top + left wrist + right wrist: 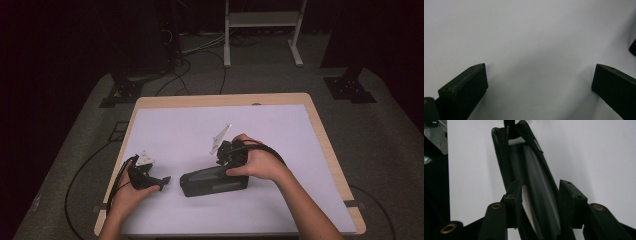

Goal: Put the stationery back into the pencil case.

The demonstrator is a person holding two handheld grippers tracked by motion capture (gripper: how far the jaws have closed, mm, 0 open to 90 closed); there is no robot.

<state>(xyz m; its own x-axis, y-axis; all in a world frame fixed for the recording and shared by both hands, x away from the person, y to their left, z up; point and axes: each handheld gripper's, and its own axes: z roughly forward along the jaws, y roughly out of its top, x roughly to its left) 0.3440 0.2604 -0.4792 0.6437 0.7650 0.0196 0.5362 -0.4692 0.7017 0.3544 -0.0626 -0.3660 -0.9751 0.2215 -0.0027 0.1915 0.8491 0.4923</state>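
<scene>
A black zip case (212, 182) lies on the white sheet (200, 125) near the table's front middle. My right gripper (232, 165) comes down on the case's right end, its grey plate tilted up. In the right gripper view the case (534, 170) runs away between the two jaws, and the right gripper (541, 192) is shut on its near end. My left gripper (161, 184) rests low on the sheet just left of the case. In the left gripper view it (539, 75) stands open over bare white sheet, with a dark corner (632, 47) at the right edge.
The wooden table (220, 100) shows a bare rim around the sheet. Beyond it on the grey floor stand a white metal frame (260, 30), black stand bases (350, 87) and loose cables (200, 60). A cable trails off the table's left front.
</scene>
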